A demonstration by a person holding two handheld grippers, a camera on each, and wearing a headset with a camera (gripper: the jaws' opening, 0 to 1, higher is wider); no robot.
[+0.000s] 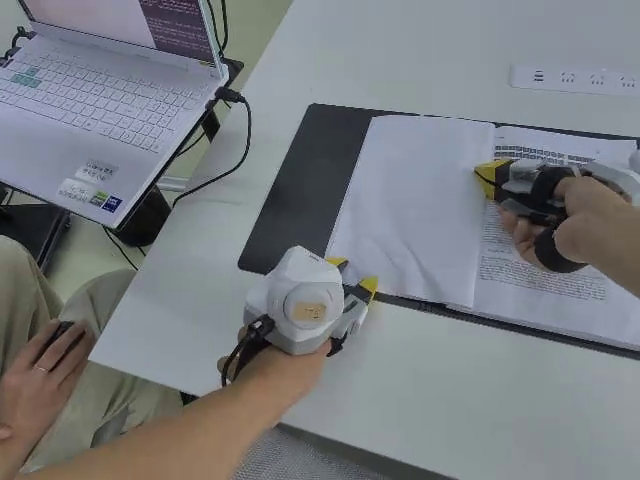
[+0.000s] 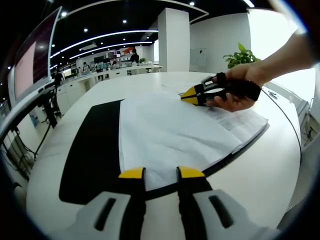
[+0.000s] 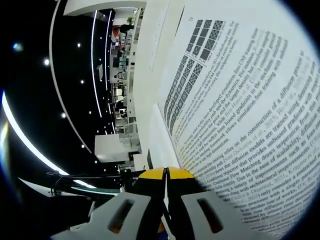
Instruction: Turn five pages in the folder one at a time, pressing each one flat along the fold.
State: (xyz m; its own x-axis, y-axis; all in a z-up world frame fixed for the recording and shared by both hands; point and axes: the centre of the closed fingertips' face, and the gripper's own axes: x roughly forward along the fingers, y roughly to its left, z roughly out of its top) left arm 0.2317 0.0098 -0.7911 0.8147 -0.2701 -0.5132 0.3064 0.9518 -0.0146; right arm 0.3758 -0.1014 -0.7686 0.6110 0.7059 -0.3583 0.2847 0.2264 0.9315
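the right tool (image 1: 488, 178) is clenched, its yellow tips together and resting on the fold (image 1: 478, 215) of the open folder (image 1: 300, 190), towards the far end. whether a sheet is nipped between the tips, i cannot tell. the left tool (image 1: 355, 285) is released, with its tips a little apart, and sits at the folder's near edge beside the lower corner of the blank page (image 1: 410, 200).

the folder lies flat on the white counter (image 1: 450, 400). its fold runs away from the person, so the pressing stroke should go along that line, towards the near edge. the right tool is the one already on it. the printed page (image 1: 540, 280) lies just to its right, and the next sheet to lift is on that side.

the cover is matte black and stiff. the pages are thin white paper, the blank one faintly rippled and not quite flat. the printed one carries dense text and a checkered figure.
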